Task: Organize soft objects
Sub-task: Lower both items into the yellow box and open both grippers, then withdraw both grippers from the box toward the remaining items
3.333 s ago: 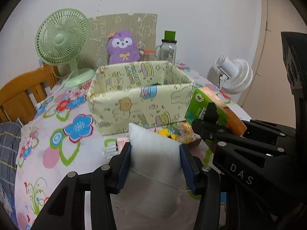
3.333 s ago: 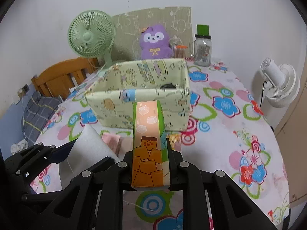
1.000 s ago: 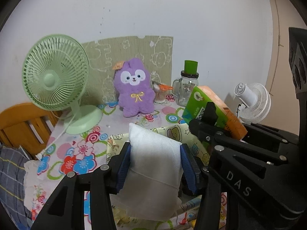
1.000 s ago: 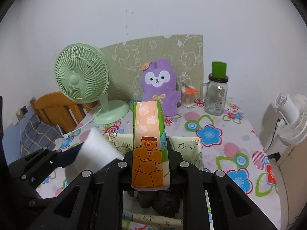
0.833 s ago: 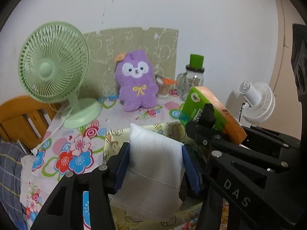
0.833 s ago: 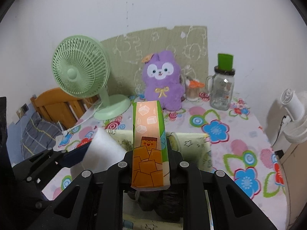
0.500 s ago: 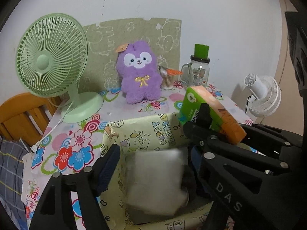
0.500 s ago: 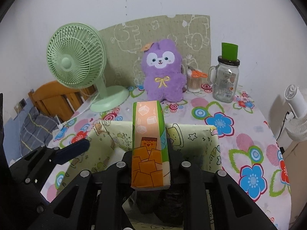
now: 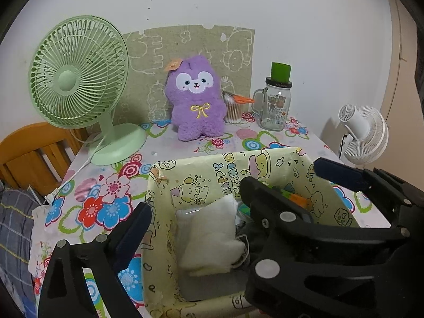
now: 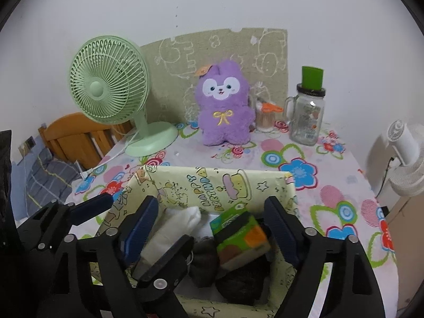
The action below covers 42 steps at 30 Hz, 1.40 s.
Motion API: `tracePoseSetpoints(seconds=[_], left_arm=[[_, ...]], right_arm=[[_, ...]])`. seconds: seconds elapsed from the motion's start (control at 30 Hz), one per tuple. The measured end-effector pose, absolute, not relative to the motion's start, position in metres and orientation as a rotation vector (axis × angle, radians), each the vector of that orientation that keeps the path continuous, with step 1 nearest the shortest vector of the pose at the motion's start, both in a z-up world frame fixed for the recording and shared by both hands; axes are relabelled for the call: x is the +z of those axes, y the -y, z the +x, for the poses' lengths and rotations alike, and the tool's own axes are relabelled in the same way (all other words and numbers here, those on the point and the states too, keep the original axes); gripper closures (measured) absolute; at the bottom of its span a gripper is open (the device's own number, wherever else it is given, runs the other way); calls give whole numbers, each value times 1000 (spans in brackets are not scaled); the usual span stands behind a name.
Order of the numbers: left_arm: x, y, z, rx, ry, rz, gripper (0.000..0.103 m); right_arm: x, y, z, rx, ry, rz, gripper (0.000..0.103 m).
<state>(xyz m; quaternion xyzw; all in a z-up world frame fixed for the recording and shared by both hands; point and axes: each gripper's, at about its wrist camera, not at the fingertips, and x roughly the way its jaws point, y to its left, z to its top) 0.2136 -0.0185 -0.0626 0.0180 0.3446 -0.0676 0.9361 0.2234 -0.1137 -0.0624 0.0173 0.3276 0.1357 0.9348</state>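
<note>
A yellow cartoon-print box (image 9: 212,164) (image 10: 212,182) stands on the flowered table below both grippers. A white soft pack (image 9: 209,235) (image 10: 175,228) lies inside it at the left. My left gripper (image 9: 209,212) hovers over that pack, jaws opening wide, pads clear of it. A green-and-orange tissue pack (image 10: 238,235) lies tilted in the box on dark items (image 10: 238,278); in the left wrist view only a sliver of the tissue pack (image 9: 294,198) shows. My right gripper (image 10: 210,206) straddles it from above, jaws opening, pads not touching. The two grippers' inner fingers overlap.
A green desk fan (image 9: 76,79) stands at the back left with its cord trailing to the table edge. A purple plush (image 9: 196,100), a cup of cotton swabs (image 9: 233,111) and a glass jar (image 9: 275,106) line the wall. A white fan (image 9: 363,132) is at right, a wooden chair (image 9: 29,153) at left.
Both grippers carried their packs over the box, then spread their jaws. The white pack dropped in first, then the green-and-orange pack; both now lie in the box.
</note>
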Motion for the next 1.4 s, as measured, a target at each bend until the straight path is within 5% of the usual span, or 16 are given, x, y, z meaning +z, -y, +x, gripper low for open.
tracePoseSetpoints(seconds=[1.4], left_arm=[[-22, 27, 116, -159, -585, 30, 0]], right_arm=[[-19, 129, 122, 263, -570, 23, 11]])
